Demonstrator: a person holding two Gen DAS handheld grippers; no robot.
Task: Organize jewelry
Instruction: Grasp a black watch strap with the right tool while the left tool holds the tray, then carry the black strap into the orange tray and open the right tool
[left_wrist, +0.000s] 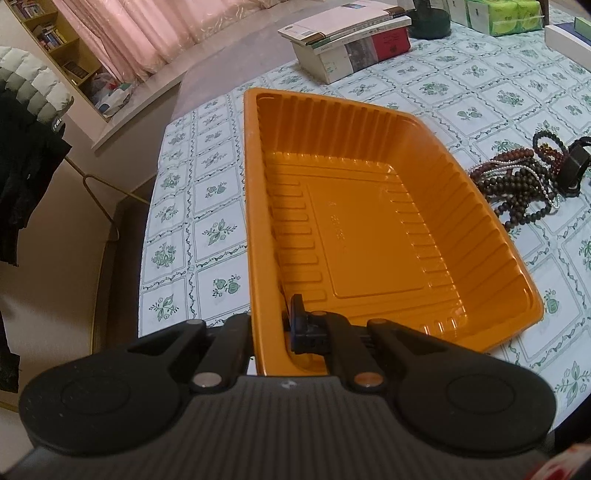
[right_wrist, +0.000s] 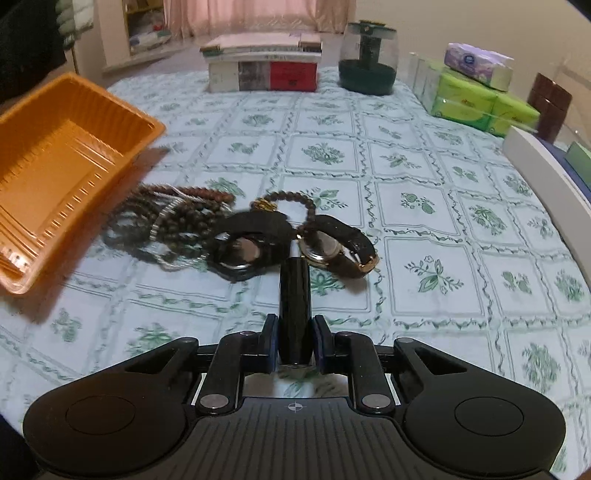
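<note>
An empty orange plastic tray (left_wrist: 266, 229) sits on the floral tablecloth. My left gripper (left_wrist: 273, 332) is shut on its near left rim. The tray also shows at the left of the right wrist view (right_wrist: 122, 114). A heap of dark bead bracelets (right_wrist: 170, 218) and two watches (right_wrist: 240, 251) lies right of the tray; the beads also show in the left wrist view (left_wrist: 517, 184). My right gripper (right_wrist: 293, 341) is shut on a black watch strap (right_wrist: 293, 295), whose far end reaches the watches.
A stack of books (right_wrist: 262, 66) and a dark green glass jar (right_wrist: 367, 59) stand at the table's far edge. Green tissue packs (right_wrist: 476, 99) and a white box (right_wrist: 543, 166) are at the right. The table's left edge (left_wrist: 147, 229) drops off beside the tray.
</note>
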